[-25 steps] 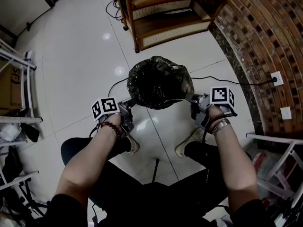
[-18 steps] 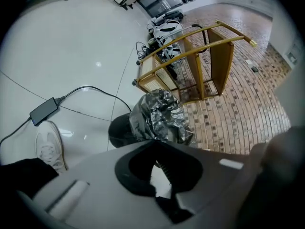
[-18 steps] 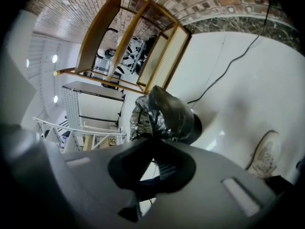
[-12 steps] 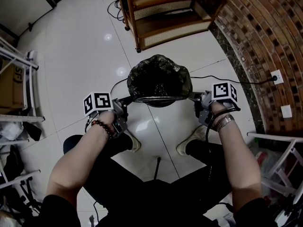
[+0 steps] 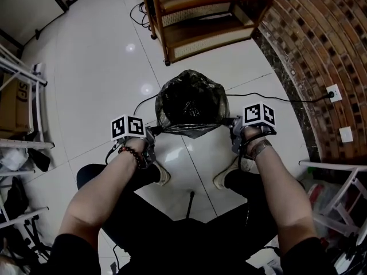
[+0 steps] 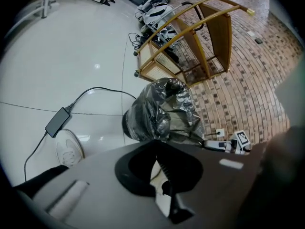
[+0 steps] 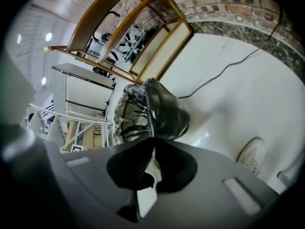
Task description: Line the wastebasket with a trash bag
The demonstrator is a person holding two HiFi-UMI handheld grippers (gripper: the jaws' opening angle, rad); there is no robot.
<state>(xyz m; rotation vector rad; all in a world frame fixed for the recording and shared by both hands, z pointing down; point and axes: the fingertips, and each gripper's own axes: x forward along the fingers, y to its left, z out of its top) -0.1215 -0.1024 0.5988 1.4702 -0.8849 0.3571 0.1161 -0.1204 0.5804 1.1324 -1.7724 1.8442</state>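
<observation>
The wastebasket (image 6: 127, 126) stands on the white floor between my feet, draped in a glossy black trash bag (image 5: 191, 103). The bag's near edge runs as a taut line between the two grippers. My left gripper (image 5: 155, 130) is shut on the left end of that edge, and my right gripper (image 5: 232, 123) is shut on the right end. In the left gripper view the bag (image 6: 162, 111) reaches down to the closed left gripper (image 6: 155, 149). The right gripper view shows the bag (image 7: 157, 111) meeting the closed right gripper (image 7: 151, 151). The bag's crumpled film hides the basket's opening.
A wooden shelf unit (image 5: 200, 16) stands just beyond the basket. A brick wall (image 5: 321, 44) with an outlet (image 5: 334, 93) and a black cable (image 5: 269, 99) is at the right. White racks (image 5: 23, 96) line the left. My shoes (image 5: 160, 175) flank the basket; a power adapter (image 6: 58, 122) lies nearby.
The left gripper swung out left, then came back to the bag's near edge with its jaws closed. The right gripper shifted inward. The bag's open mouth is now covered by raised film.
</observation>
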